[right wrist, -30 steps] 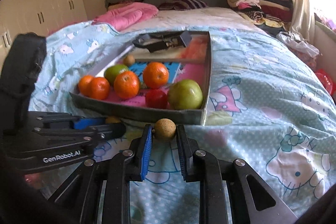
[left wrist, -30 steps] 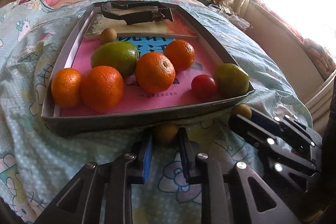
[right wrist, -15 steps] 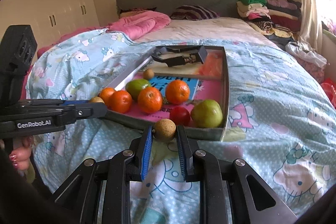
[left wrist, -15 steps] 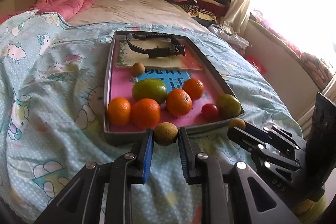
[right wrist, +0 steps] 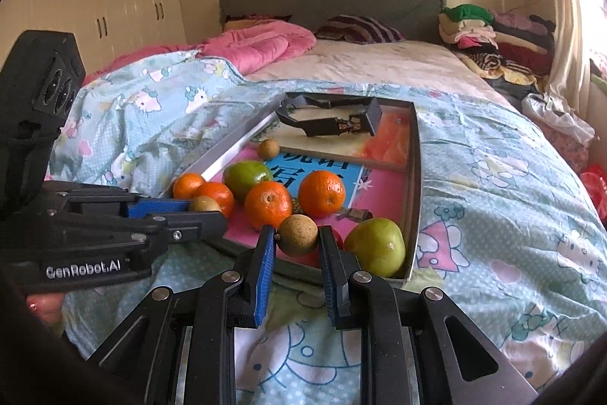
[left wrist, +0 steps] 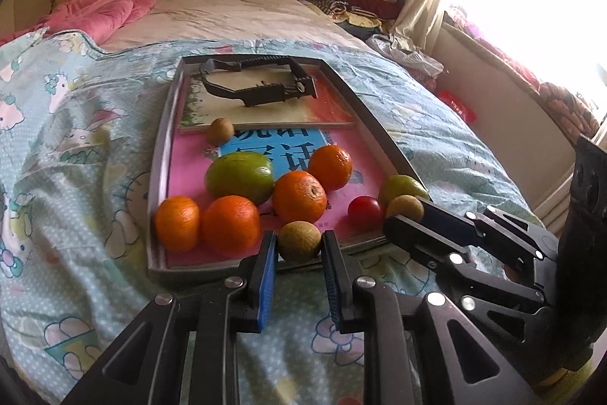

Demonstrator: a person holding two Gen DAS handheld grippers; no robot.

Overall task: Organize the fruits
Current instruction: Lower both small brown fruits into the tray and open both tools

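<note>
Over near edge of tray (left wrist: 163, 143), above cartoon-print bedspread (left wrist: 76, 147): left gripper (left wrist: 299, 247) clamping small brown fruit (left wrist: 299, 241) between blue pads, pointing down toward tray. Right gripper (right wrist: 296, 237) likewise pinching second brown fruit (right wrist: 297, 235), hanging beside near-right corner. Lying inside tray on pink book (left wrist: 189, 147): four oranges, nearest-left orange (left wrist: 176, 223) sitting at near-left corner; green mango (left wrist: 239, 176) resting behind them; red tomato (left wrist: 364, 211) and green pear (right wrist: 375, 246) sitting at near-right corner; third brown fruit (left wrist: 220, 131) lying mid-left; black tool (left wrist: 261, 86) resting at far end.
</note>
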